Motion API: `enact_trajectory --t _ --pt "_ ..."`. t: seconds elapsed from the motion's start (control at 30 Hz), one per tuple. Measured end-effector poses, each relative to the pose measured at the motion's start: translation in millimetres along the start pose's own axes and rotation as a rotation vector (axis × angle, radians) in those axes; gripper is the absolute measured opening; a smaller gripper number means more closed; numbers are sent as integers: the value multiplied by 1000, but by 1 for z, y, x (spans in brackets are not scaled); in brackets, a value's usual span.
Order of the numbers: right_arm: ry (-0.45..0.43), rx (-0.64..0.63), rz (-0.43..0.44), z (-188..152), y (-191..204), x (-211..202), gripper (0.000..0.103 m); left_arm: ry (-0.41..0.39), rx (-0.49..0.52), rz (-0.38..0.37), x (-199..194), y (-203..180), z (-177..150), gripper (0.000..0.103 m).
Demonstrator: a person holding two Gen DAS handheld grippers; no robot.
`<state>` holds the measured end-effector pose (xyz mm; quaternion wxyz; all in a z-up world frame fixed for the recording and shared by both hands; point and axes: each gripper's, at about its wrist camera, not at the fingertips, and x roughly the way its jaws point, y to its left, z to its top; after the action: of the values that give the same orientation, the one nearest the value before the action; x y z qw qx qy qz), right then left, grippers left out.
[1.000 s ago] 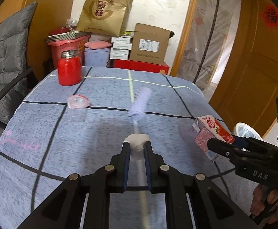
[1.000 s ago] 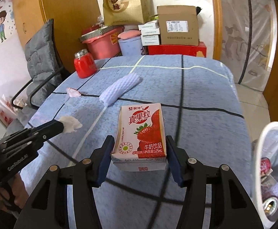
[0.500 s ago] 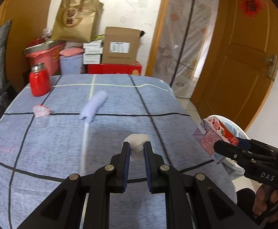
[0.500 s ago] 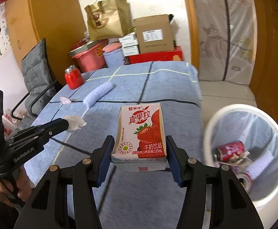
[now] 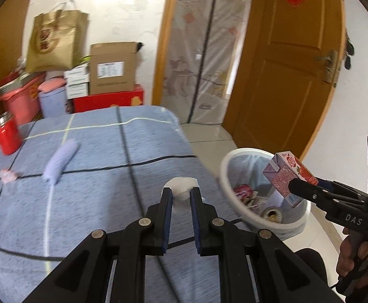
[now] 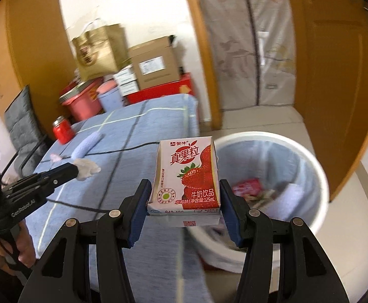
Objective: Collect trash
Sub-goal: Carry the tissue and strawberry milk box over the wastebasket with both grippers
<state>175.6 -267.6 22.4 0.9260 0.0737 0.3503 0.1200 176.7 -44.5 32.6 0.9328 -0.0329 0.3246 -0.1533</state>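
Note:
My left gripper [image 5: 181, 197] is shut on a crumpled white tissue [image 5: 182, 186], held over the right part of the blue-clothed table [image 5: 95, 202]. The same tissue [image 6: 86, 169] shows in the right wrist view at the left gripper's tip [image 6: 76, 173]. My right gripper [image 6: 184, 199] is shut on a strawberry milk carton [image 6: 186, 176], held upright beside the white trash bin [image 6: 310, 161]. In the left wrist view that carton [image 5: 288, 176] hangs above the bin [image 5: 224, 176], which holds a red can and several scraps.
On the table lie a lilac duster [image 5: 60, 161], a pink wrapper [image 5: 7, 175] and a red jar [image 5: 7, 136]. Boxes, a gold paper bag [image 5: 55, 43] and pink tubs stand behind it. A grey chair [image 6: 22, 131] is left; a wooden door [image 5: 292, 70] stands beyond the bin.
Both grippers have swung to the right with their loads. The bin has come into full view, and the carton has travelled from over the table's edge to above the bin.

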Motion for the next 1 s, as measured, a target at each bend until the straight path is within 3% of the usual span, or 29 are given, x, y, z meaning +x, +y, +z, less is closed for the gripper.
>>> enact_trajectory --t 0.5,1.0 --pt "-5 106 -80 -4 -73 -10 54 36 100 -124 51 -81 15 15" --pt "54 143 -98 -13 -104 10 55 122 118 -194 115 -108 9 17"
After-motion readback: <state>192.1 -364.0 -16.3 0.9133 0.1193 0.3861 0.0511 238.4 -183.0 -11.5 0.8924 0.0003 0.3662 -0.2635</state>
